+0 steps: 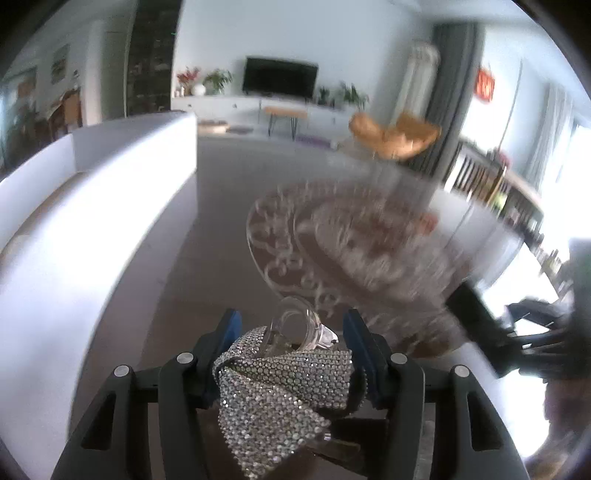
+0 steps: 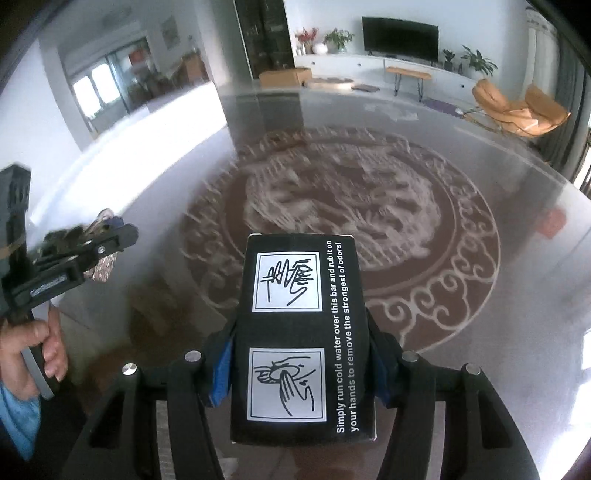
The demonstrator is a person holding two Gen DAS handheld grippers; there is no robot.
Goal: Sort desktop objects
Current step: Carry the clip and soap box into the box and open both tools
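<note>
Box [image 2: 301, 332], black, sits lower centre of the right wrist view, clamped between the right gripper [image 2: 300, 363] pads on its two long sides. Long axis runs straight away from the camera, far end up toward frame centre. Top face shows two white hand-washing drawings and white text running lengthwise. Held above the glass table [image 2: 517, 258], not touching it that I can tell.

Table fills the middle of both views; a round brown rug [image 2: 424, 280] with pale scroll pattern shows through the glass. White sofa [image 1: 92, 221] along the left of the left wrist view. Tan chair [image 2: 517, 107] upper right, dark TV [image 2: 400, 33] top centre, both well apart from the grippers.

Left gripper [image 1: 291, 350], lower centre of the left wrist view, is closed on a hair clip [image 1: 284, 391]: a rhinestone bow with a clear plastic claw end pointing forward and up. The bow spreads crosswise between the blue pads. In the right wrist view the left gripper [image 2: 107, 236] appears at left edge, the left hand [image 2: 33, 350] on its handle. Right gripper [image 1: 535, 328] is blurred at the right edge of the left view.
</note>
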